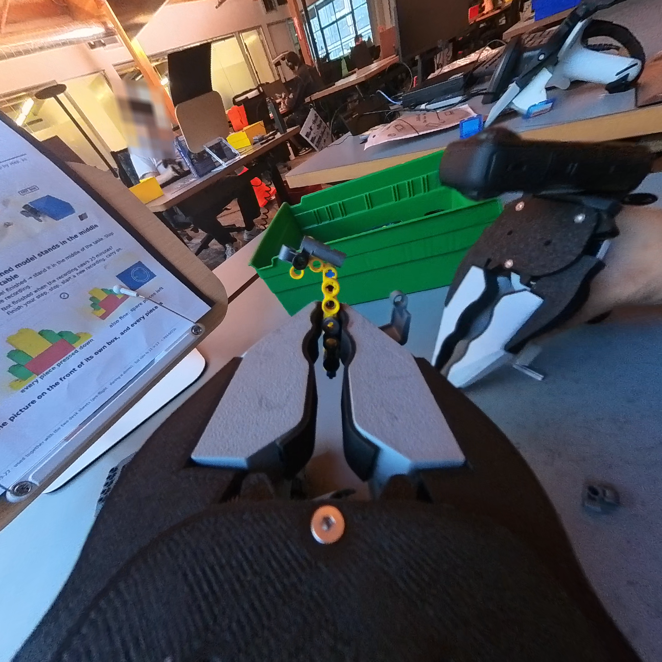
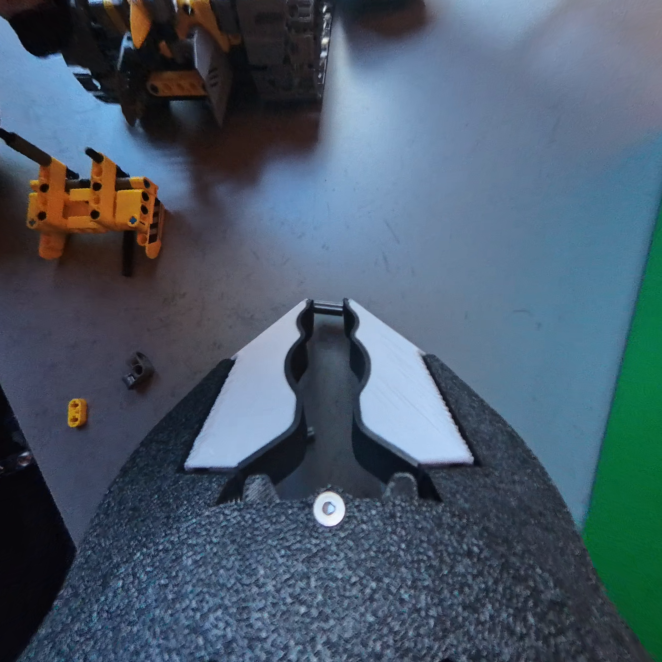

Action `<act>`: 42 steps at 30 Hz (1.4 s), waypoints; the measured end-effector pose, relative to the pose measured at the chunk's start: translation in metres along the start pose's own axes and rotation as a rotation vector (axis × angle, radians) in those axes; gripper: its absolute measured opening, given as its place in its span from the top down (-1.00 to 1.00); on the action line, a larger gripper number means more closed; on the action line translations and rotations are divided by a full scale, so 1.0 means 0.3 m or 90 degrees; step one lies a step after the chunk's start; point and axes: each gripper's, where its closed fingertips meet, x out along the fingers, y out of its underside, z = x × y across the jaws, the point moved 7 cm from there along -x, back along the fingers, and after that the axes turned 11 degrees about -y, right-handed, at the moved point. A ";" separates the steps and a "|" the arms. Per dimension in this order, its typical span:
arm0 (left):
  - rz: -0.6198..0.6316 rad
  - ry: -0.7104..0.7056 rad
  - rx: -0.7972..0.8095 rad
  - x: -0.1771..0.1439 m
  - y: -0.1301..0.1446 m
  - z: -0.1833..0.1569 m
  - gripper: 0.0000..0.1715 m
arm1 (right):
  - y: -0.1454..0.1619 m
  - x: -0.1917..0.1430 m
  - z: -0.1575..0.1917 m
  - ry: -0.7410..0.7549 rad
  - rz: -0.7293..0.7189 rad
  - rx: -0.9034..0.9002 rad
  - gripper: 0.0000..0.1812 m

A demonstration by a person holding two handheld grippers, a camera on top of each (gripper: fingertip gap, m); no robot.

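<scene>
- In the left wrist view, a sheet (image 1: 82,286) on a wooden board fills the left edge, showing pictures of coloured bricks.
- At centre, the left gripper (image 1: 330,315) is clamped on a yellow beam (image 1: 330,297), which stands up out of the fingertips and bends left at its top.
- A grey piece (image 1: 315,252) and a black pin sit on the beam's upper end.
- Behind the beam, a green bin (image 1: 376,258) rests on the grey table (image 1: 573,412).
- A small grey part (image 1: 399,315) stands on the table just right of the fingertips.
- At right, the right gripper (image 1: 476,358) points down at the table, its tips close to the surface; whether they touch it is hard to judge through the blur.
- In the right wrist view, a yellow assembly (image 2: 93,207) lies at upper left, with a larger yellow-and-grey model (image 2: 215,61) blurred along the top edge.
- At lower left, a dark connector (image 2: 138,370) and a small yellow connector (image 2: 77,412) lie apart on the table (image 2: 465,179).
- At centre, the right gripper (image 2: 327,308) pinches a short black pin (image 2: 327,307) crosswise between its tips.
- The green bin (image 2: 630,394) lines the right edge.
</scene>
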 end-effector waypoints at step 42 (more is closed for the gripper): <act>0.053 0.128 0.074 0.023 0.046 -0.116 0.95 | 0.090 -0.218 0.069 -0.099 -0.021 -0.084 1.00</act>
